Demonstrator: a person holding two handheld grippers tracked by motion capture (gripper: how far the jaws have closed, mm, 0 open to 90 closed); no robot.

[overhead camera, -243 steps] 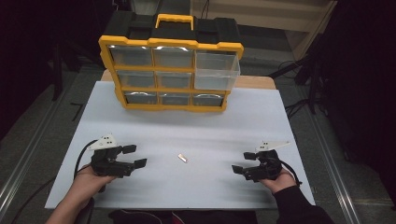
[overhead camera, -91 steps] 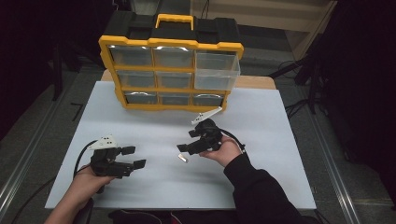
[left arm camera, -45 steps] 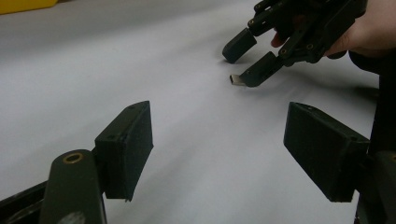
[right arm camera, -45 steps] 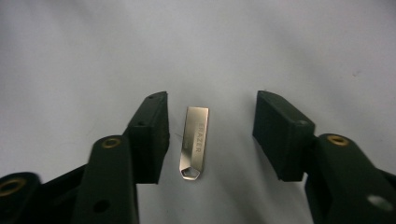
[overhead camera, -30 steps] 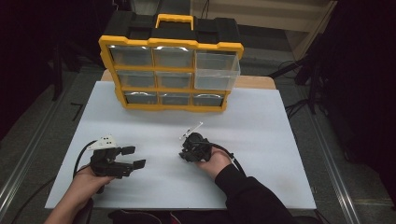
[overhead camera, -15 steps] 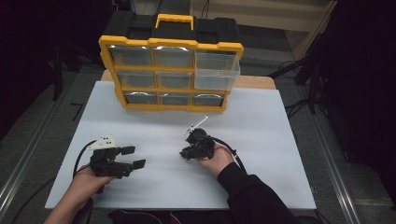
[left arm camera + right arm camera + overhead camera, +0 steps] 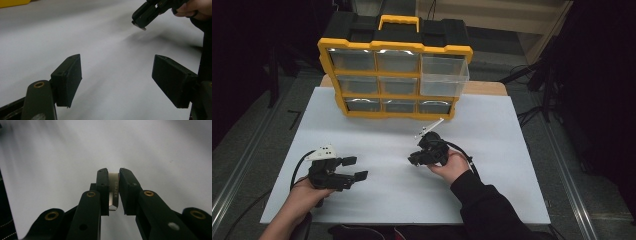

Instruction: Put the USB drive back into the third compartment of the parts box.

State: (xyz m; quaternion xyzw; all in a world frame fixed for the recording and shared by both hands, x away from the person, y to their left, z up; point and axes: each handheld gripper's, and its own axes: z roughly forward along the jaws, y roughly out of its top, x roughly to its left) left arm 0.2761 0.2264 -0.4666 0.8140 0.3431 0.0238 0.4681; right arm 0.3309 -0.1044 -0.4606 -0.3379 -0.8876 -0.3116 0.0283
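We see right gripper (image 7: 114,192) pinching small white tag (image 7: 114,195) above table (image 7: 512,150) centre; left gripper (image 7: 117,80) spread wide near front-left corner.

One yellow organizer (image 7: 394,75) with nine drawers, one white board (image 7: 512,150), two grippers, one small pale strip (image 7: 114,195)

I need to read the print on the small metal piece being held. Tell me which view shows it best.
The right gripper view: the small metal piece sits close up, clamped in the right gripper, lettering visible. The left gripper view shows just its tip. In the high view, it is too small to tell.
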